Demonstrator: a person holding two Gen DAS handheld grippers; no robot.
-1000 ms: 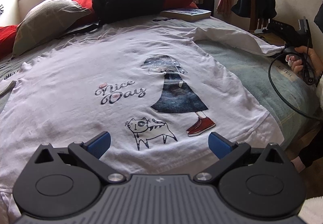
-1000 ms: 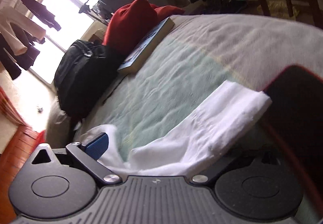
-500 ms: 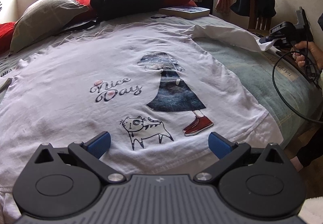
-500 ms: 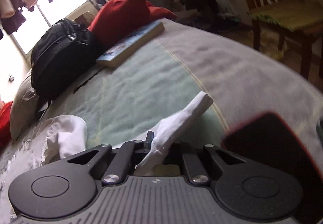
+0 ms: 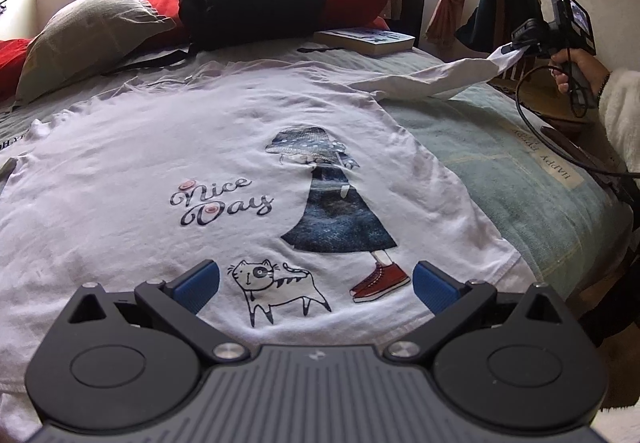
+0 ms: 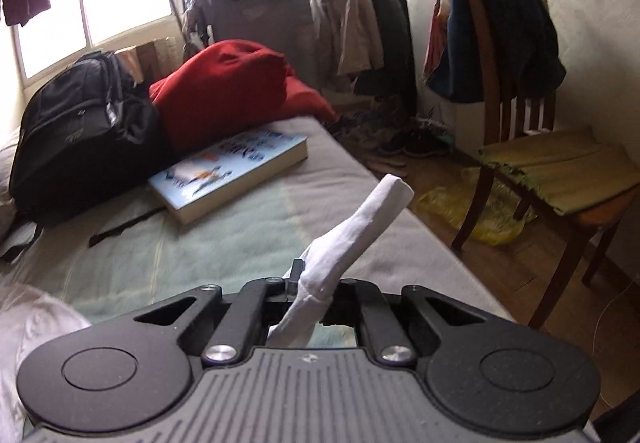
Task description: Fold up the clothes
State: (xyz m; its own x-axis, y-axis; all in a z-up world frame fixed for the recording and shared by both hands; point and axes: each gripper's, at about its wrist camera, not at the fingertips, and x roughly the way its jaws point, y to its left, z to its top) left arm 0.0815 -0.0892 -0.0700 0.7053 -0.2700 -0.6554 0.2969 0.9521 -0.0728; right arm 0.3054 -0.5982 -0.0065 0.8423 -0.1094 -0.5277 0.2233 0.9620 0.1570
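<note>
Pinching the white T-shirt (image 5: 168, 147) sleeve (image 6: 360, 223), the right gripper (image 6: 310, 289) holds it above the bed (image 6: 200, 243).

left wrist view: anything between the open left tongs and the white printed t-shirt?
Nothing. In the left wrist view the left tongs stand open over the white printed t-shirt, only its cat print showing between the blue pads.

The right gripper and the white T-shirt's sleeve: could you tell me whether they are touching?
Touching. In the right wrist view, the right gripper is shut on the sleeve.

Soft white cotton T-shirt (image 5: 168, 147) on a matt woven blanket (image 5: 500, 171)
</note>
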